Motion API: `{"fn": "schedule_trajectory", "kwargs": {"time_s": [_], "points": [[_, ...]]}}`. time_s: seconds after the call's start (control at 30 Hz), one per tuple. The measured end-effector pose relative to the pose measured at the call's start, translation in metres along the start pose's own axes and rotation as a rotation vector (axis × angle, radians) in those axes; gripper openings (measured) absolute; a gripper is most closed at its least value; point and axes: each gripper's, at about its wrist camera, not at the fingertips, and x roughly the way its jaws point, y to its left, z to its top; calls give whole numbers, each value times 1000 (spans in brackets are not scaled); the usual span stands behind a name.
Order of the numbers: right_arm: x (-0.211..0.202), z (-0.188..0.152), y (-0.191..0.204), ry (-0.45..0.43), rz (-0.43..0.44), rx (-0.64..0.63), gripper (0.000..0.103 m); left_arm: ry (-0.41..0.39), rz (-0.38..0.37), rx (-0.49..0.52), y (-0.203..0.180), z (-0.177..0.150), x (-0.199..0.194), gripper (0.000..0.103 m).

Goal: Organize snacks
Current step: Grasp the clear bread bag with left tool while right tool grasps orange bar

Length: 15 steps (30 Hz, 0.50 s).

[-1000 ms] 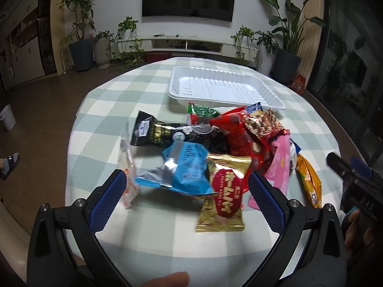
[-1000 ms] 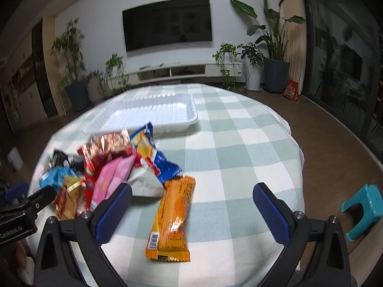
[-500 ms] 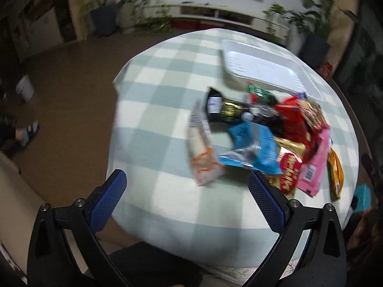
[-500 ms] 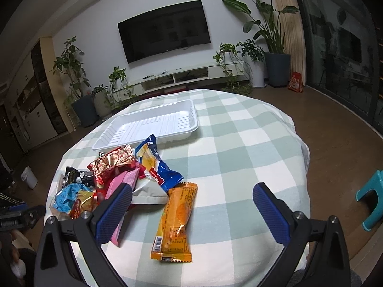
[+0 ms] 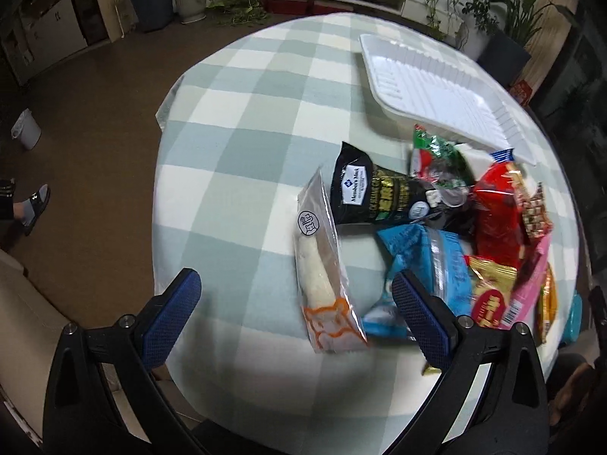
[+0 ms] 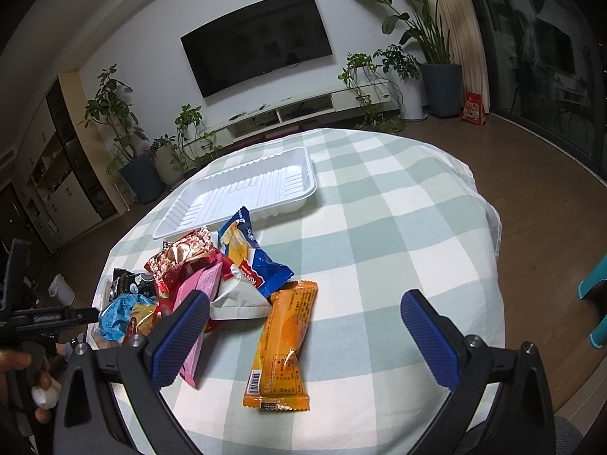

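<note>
A round bench (image 6: 398, 227) is seen draped in a soft green-and-white checked cloth, with a heap of crinkly snack packets piled toward one side. At the far end of the heap sits a white foam tray (image 6: 242, 189), rectangular with ribbed walls, nothing in it yet.

Textures are all over the place: a clear plastic sleeve with a pale white roll inside (image 5: 322, 265) lies flat at the edge of the pile, just beside a glossy black Member's Mark pouch (image 5: 375, 197). A crumpled light-blue foil packet (image 5: 428, 265) is tucked against it, and a shiny red bag (image 5: 497, 216), a green wrapper (image 5: 436, 151) and a gold-and-red packet (image 5: 489, 295) are stacked up behind. From the right wrist view, a long flat orange bar wrapper (image 6: 284, 345) is laid out nearest, touching a white pillow-shaped packet (image 6: 239, 299), a blue-and-yellow bag (image 6: 254, 258) and a pink wrapper (image 6: 197, 292).

The left tongs (image 5: 296, 318) are spread wide and held above the bench, nothing pinched; the clear sleeve shows between the blue textured pads (image 5: 170, 322). The right tongs (image 6: 303, 337) are spread just as wide, also gripping nothing, with the orange bar seen in the gap.
</note>
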Motion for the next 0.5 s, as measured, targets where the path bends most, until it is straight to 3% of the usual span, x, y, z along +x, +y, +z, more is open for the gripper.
{"fn": "schedule_trajectory", "kwargs": {"time_s": [0.07, 0.17, 0.3, 0.37, 0.5], "points": [[1, 0, 0, 3, 0, -3, 103, 21, 38, 6, 0, 1, 11, 79], [1, 0, 0, 5, 0, -4, 103, 42, 3, -23, 9, -3, 23, 66], [3, -2, 2, 14, 0, -13, 103, 37, 29, -24, 11, -3, 26, 48], [4, -2, 3, 15, 2, -20, 103, 31, 26, -3, 7, -3, 26, 27], [4, -2, 2, 12, 8, -25, 97, 14, 34, 16, 3, -5, 23, 22]]}}
